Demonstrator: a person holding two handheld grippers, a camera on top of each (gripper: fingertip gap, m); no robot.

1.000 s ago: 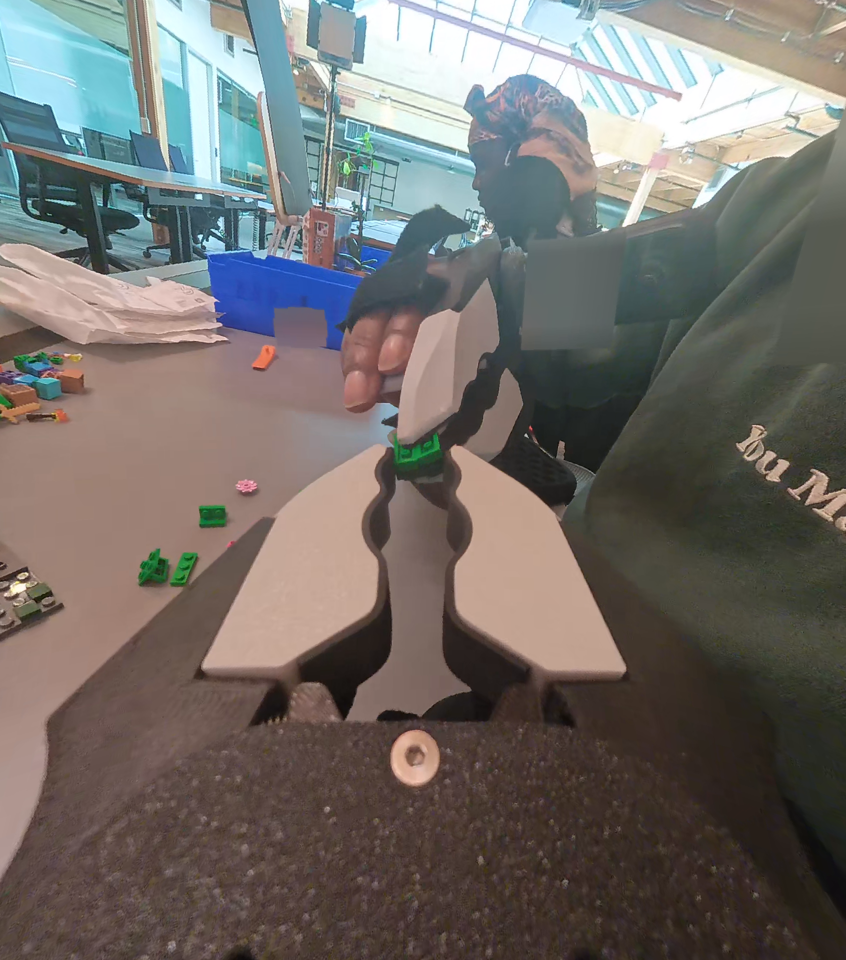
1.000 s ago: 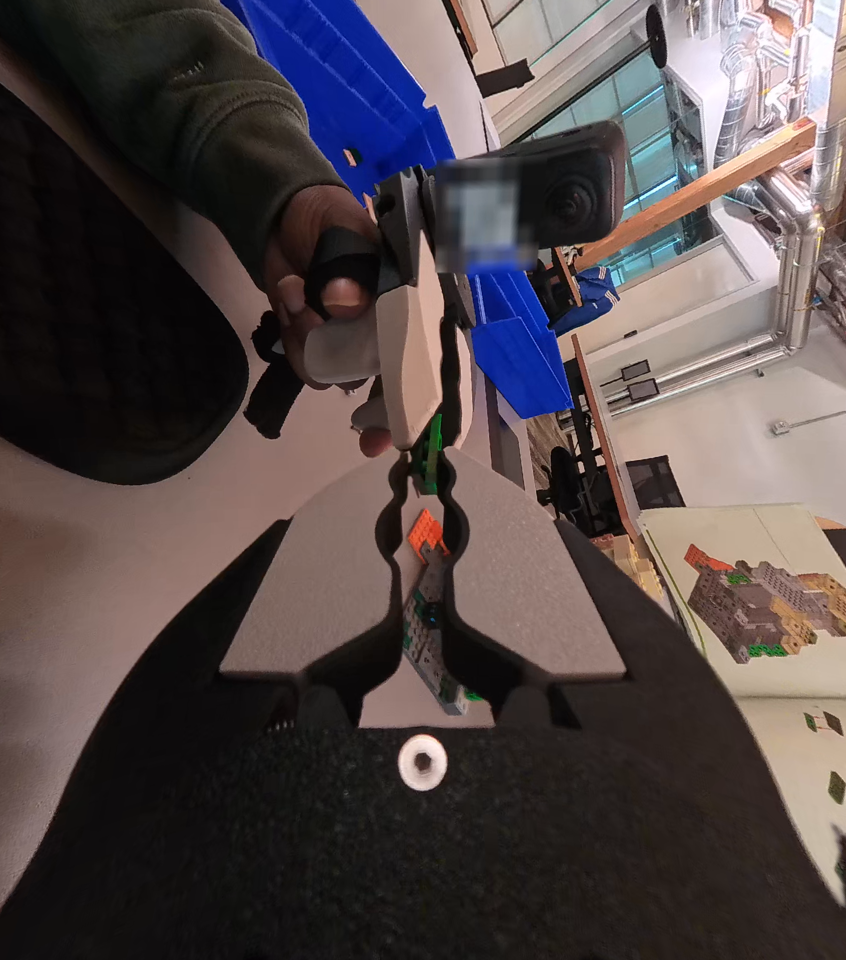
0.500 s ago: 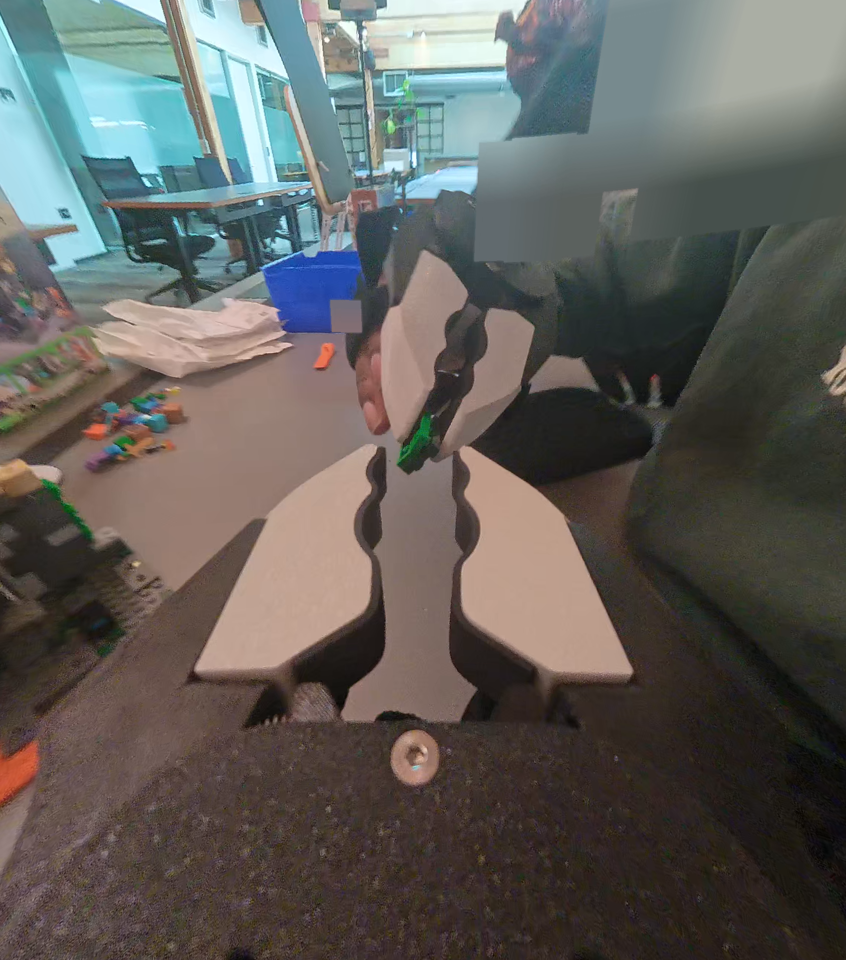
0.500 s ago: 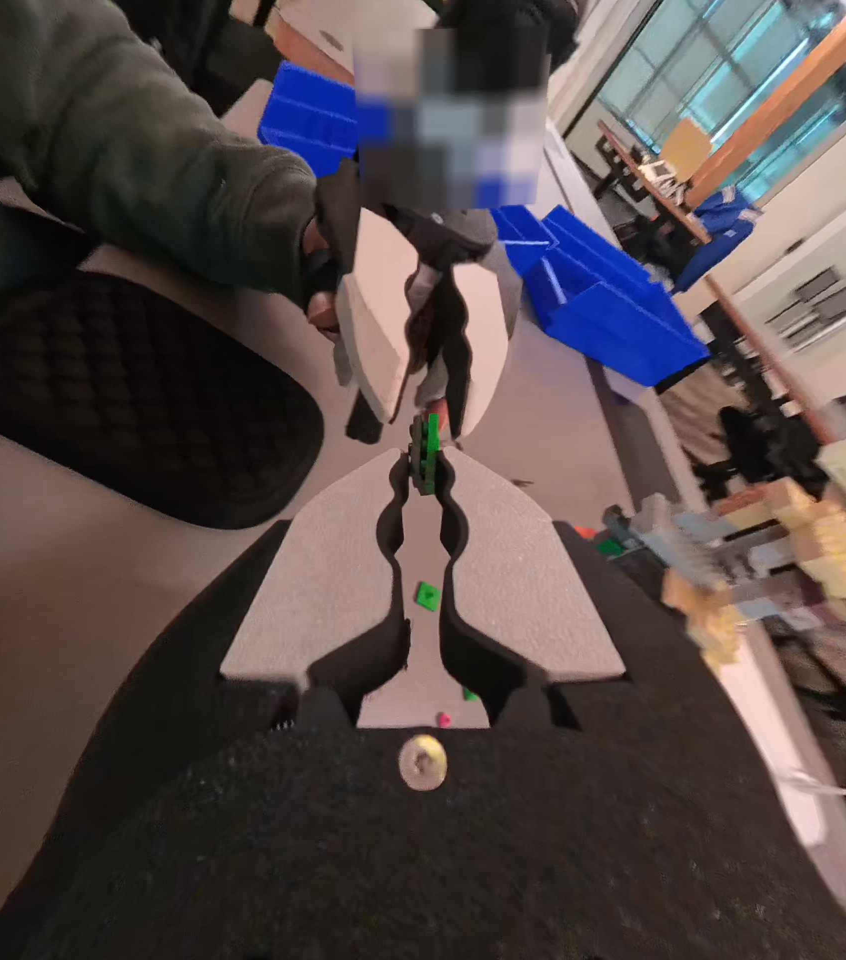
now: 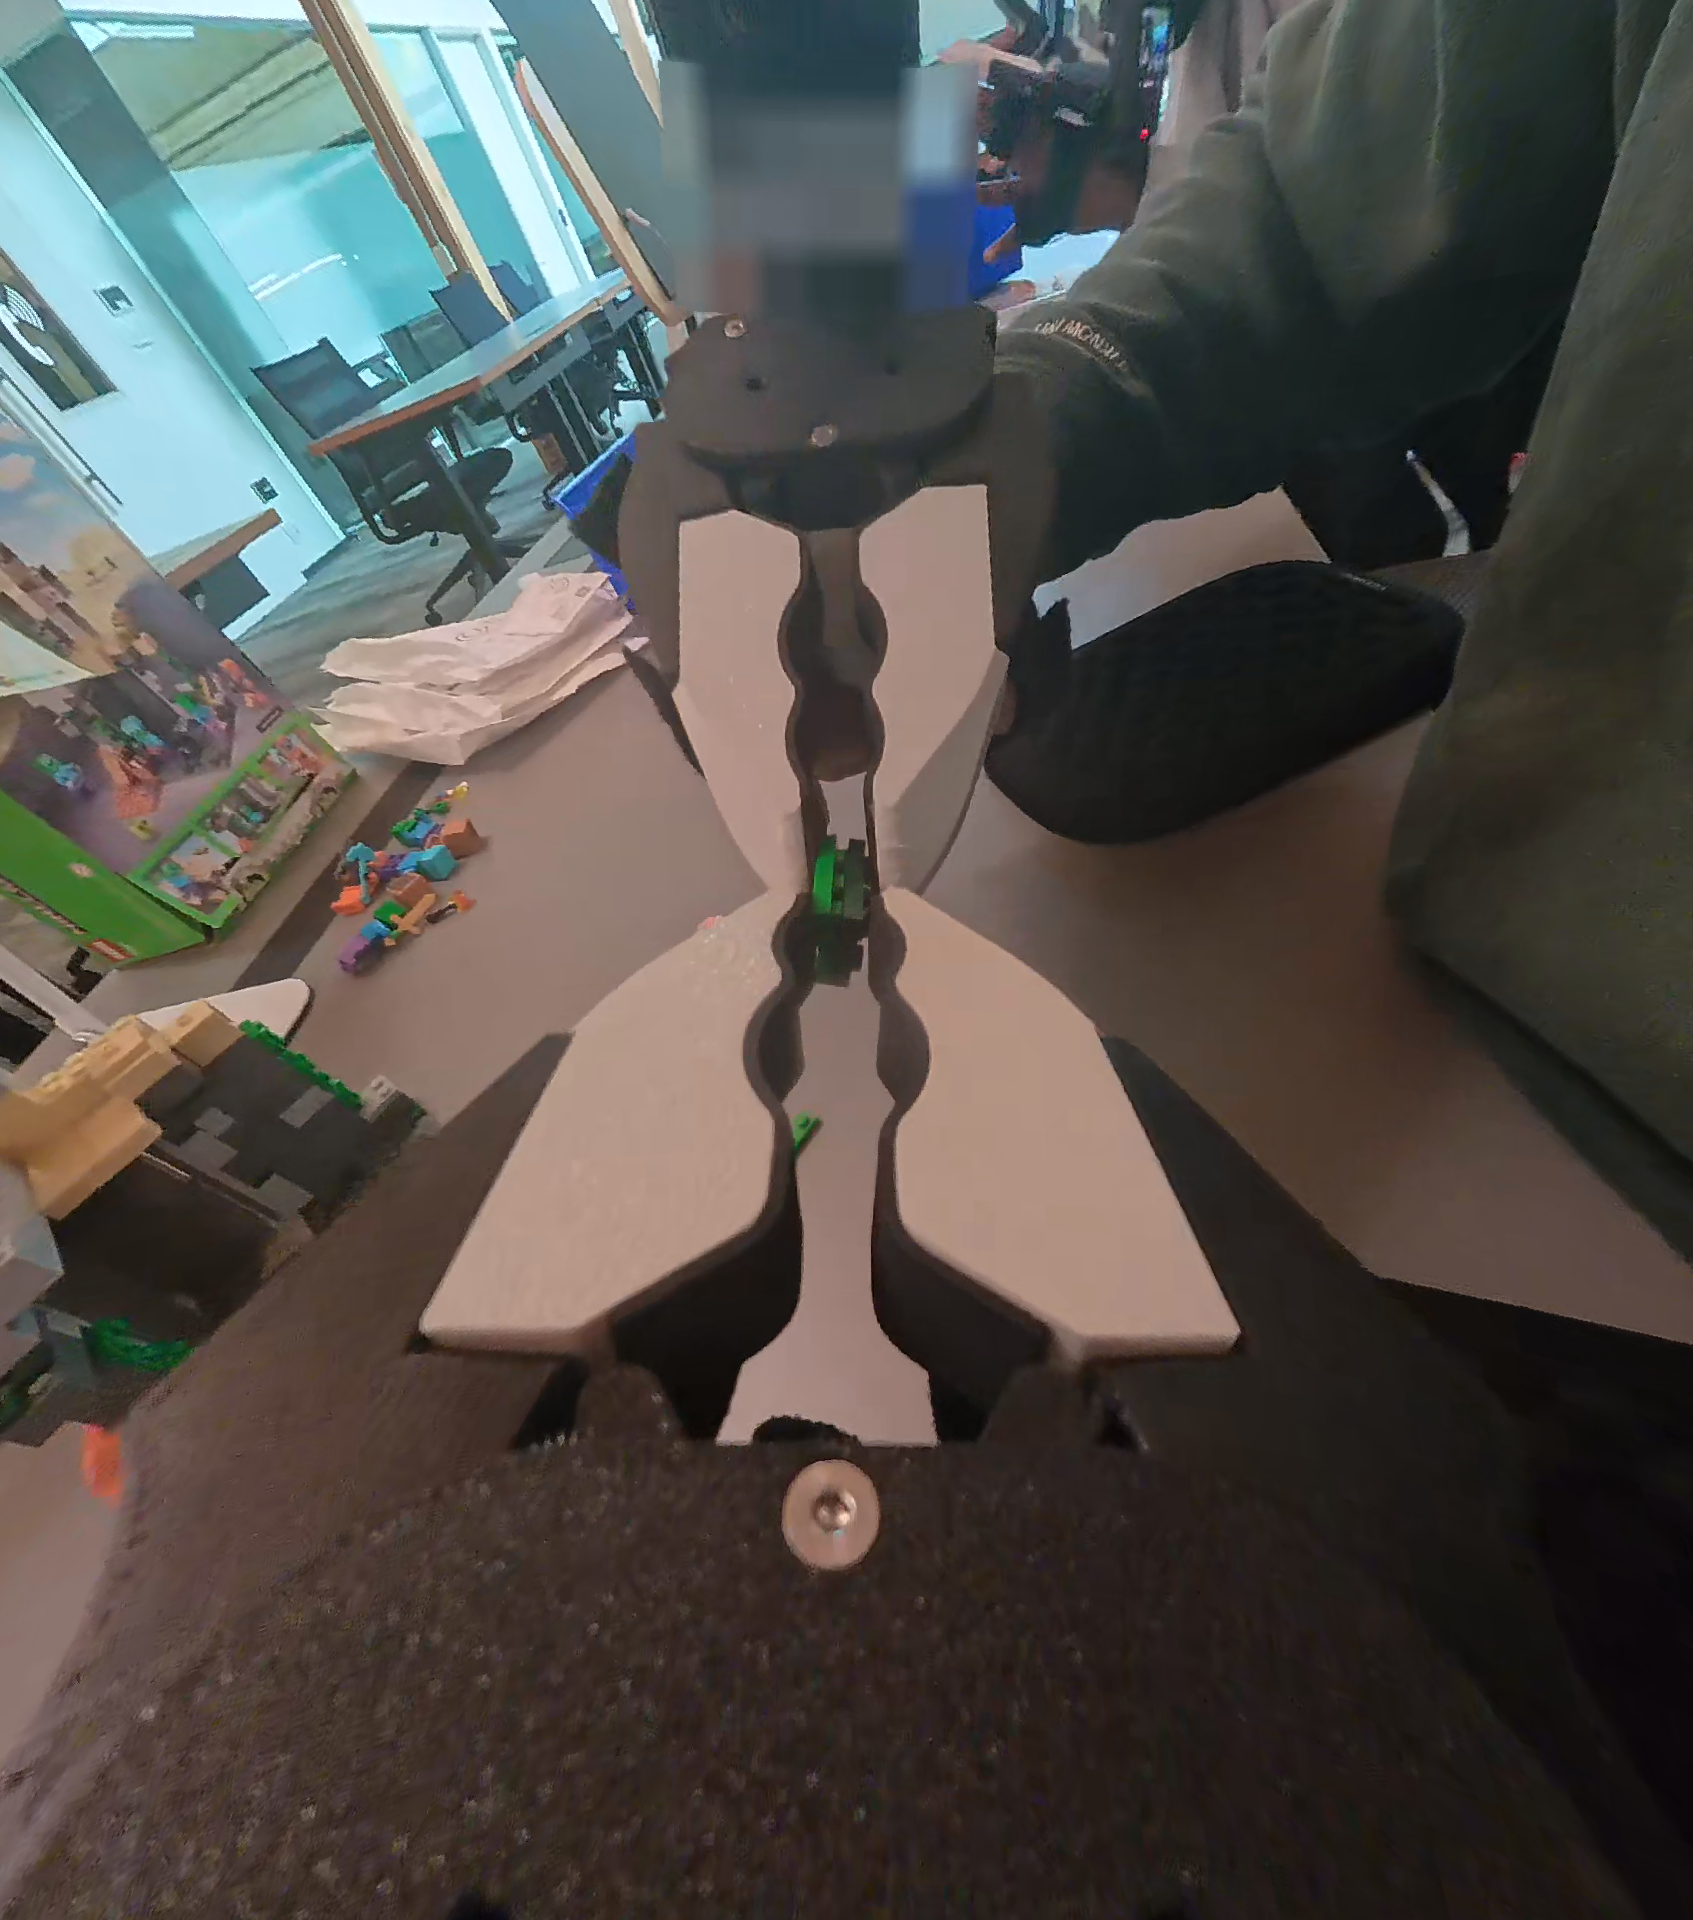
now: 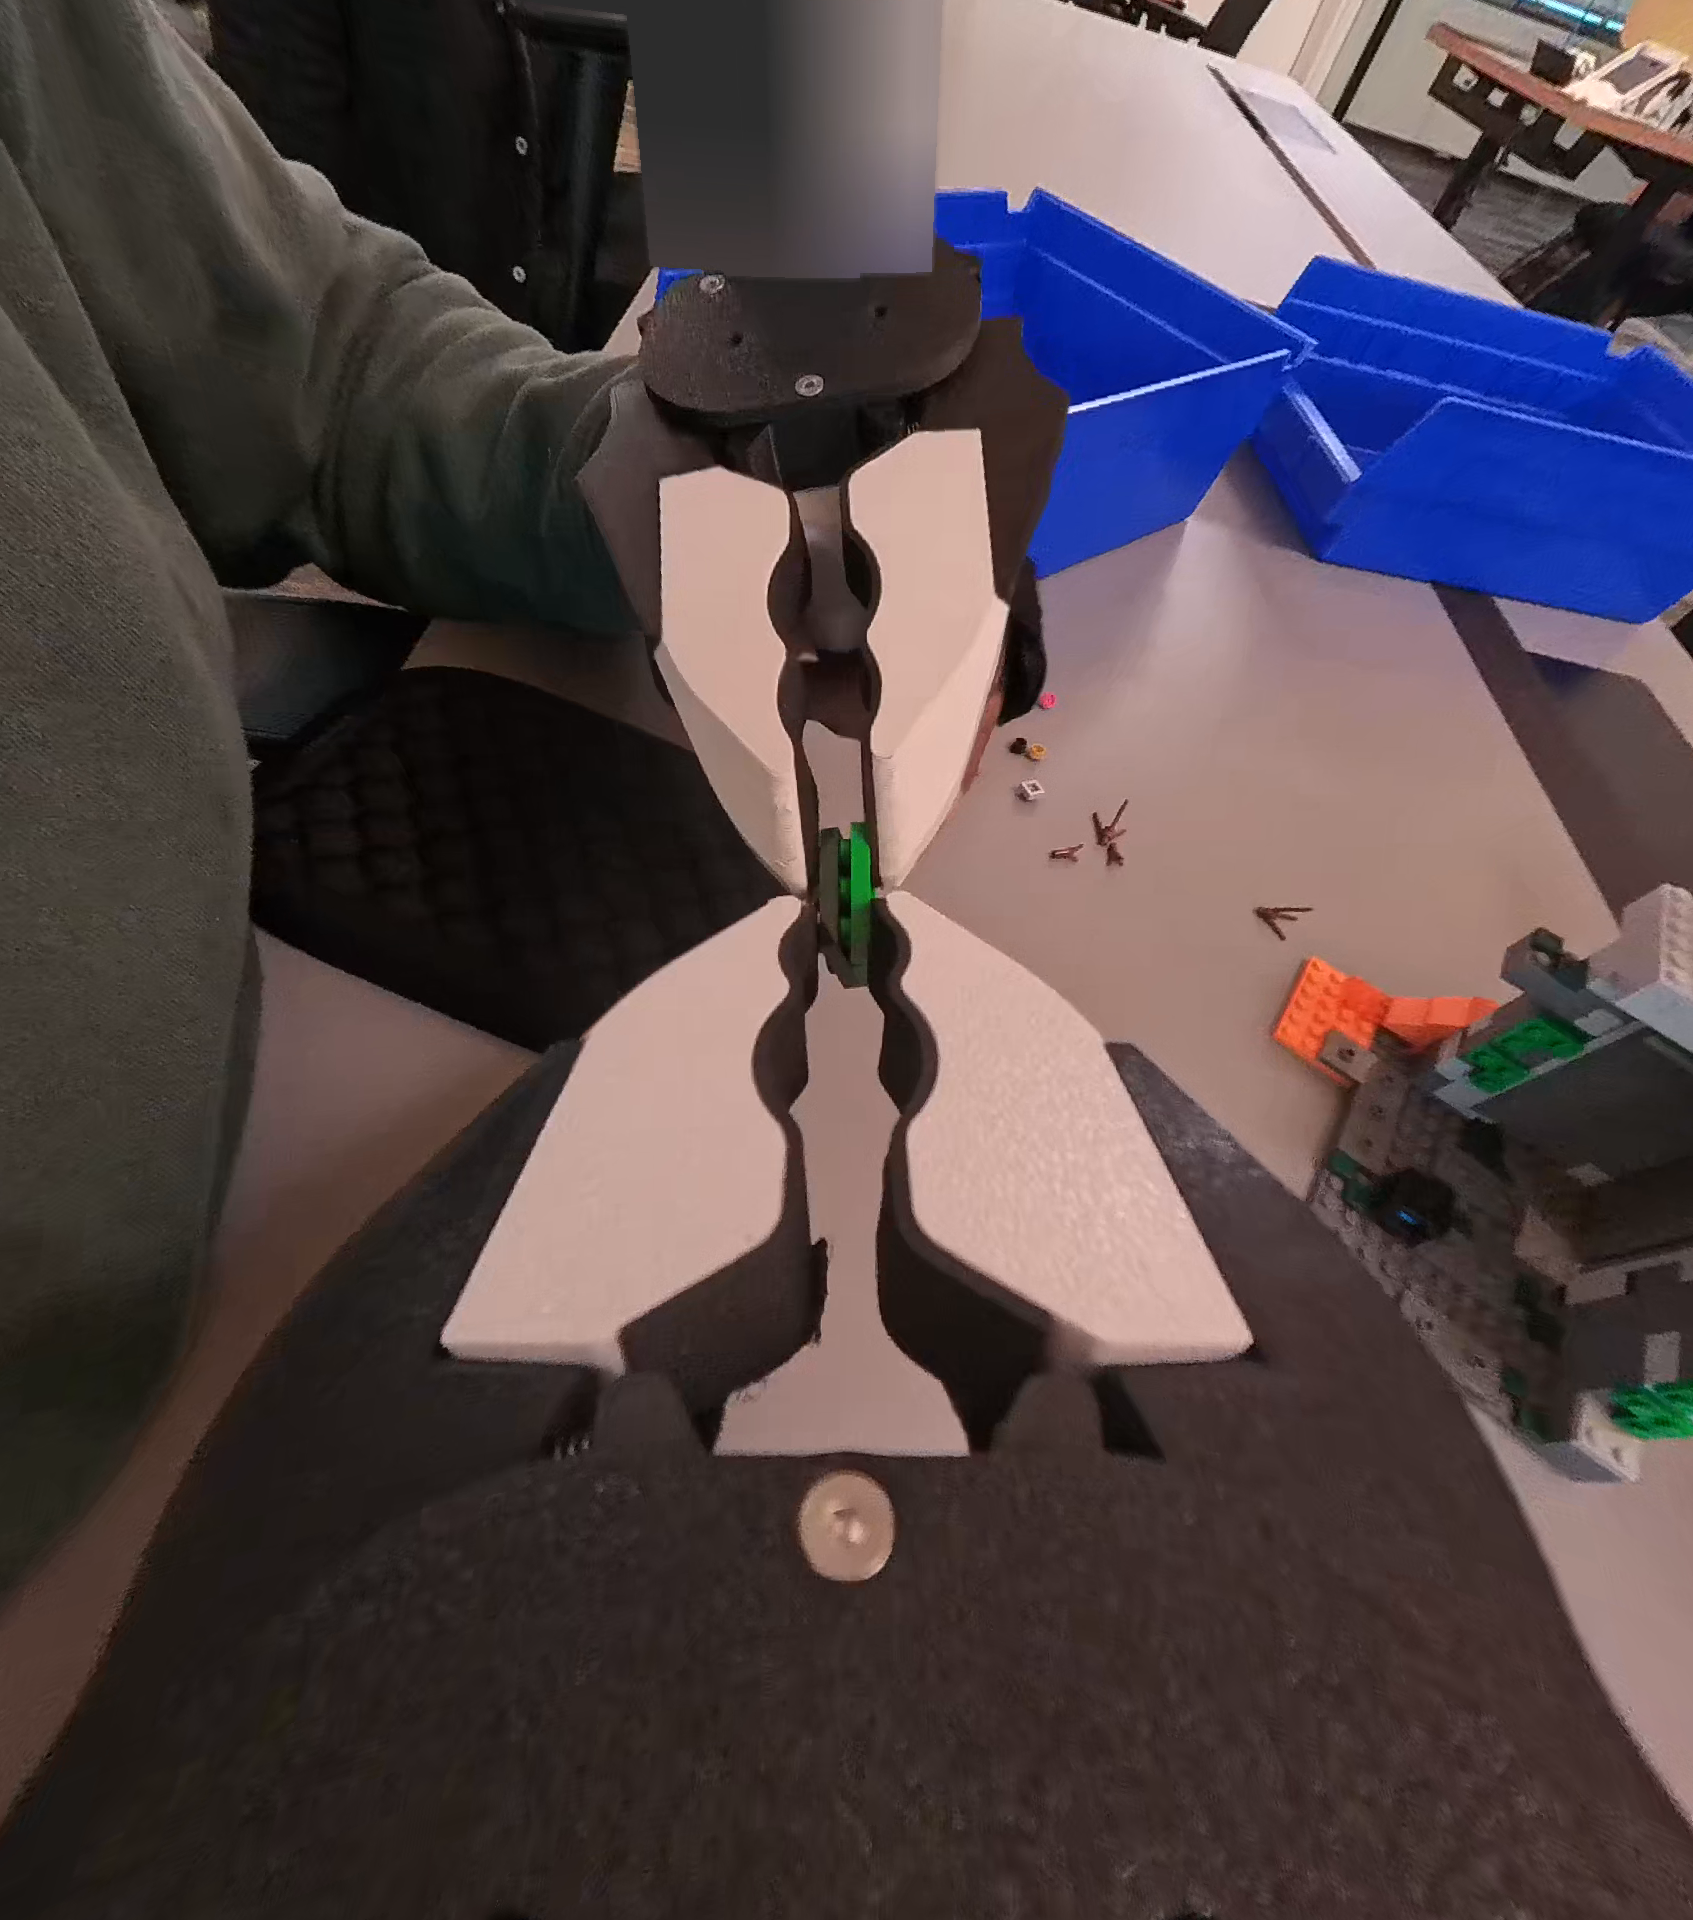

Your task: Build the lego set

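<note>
- My left tool (image 5: pixel 834 940) and my right tool (image 6: pixel 840 935) meet tip to tip above the worktop (image 5: pixel 1185 987), each facing the other.
- Both are clamped on the same small stack of green lego plates (image 5: pixel 839 891), which sits on edge between the two pairs of tips; from the right wrist view the same stack (image 6: pixel 847 883) shows a bright green plate against darker ones.
- I cannot tell which tool bears more of the grip.
- The grey and tan lego building (image 6: pixel 1590 1153) stands on the worktop to the right of the green plates in the right wrist view, with an orange plate (image 6: pixel 1341 1003) at its near corner.
- Two blue bins (image 6: pixel 1444 416) sit beyond the building.
- In the left wrist view, a heap of loose coloured bricks (image 5: pixel 406 883) lies left of the green plates, and the set's box (image 5: pixel 94 748) stands farther left.
</note>
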